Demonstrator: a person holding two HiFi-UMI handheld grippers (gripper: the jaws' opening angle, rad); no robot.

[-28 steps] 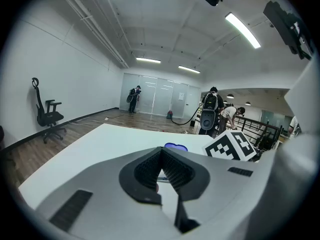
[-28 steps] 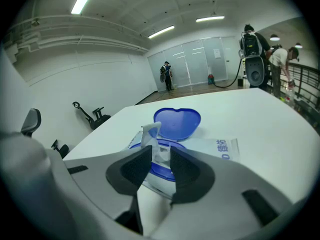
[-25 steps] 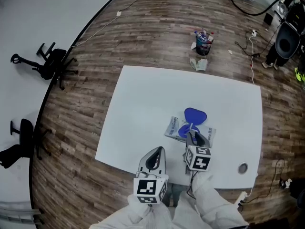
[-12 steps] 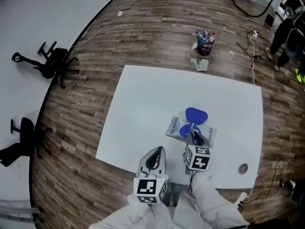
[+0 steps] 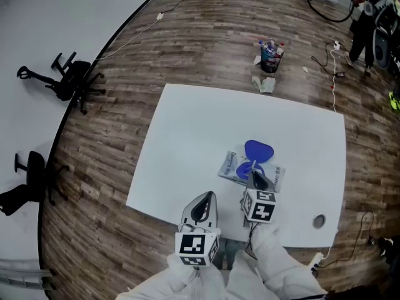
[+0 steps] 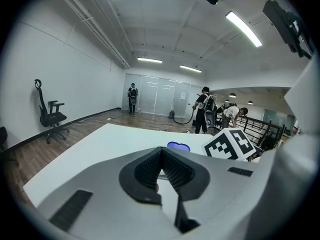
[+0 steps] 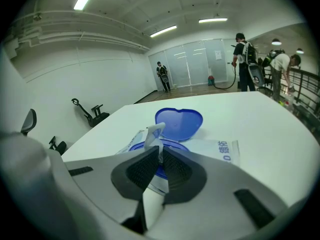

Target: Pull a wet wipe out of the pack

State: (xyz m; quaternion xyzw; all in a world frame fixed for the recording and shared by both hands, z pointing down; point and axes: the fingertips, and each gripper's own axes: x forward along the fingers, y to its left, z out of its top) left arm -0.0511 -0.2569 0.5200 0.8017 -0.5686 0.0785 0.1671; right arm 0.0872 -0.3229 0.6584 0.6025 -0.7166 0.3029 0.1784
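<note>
Between the fingers of the right gripper point(image 7: 160, 152), which have just been closing, a wet wipe point(image 7: 153, 134) stands pinched above the open pack point(image 7: 220, 151); the left gripper point(image 6: 161, 154) is closed, empty.

The flat plastic wet-wipe pack point(image 5: 229, 165) lies on the white table point(image 5: 187, 136) just ahead of the right gripper point(image 5: 255, 179), with its round hinged lid point(image 5: 258, 150) flipped open beyond. A white wipe point(image 7: 152, 133) stands up from the pack between that gripper's jaws, which have just been closing. The left gripper point(image 5: 201, 206) sits to its left, nearer the table's edge.

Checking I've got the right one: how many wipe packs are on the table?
1. The pack lies on the white table, toward its near right side, blue lid flipped open. No other seems hidden.
</note>
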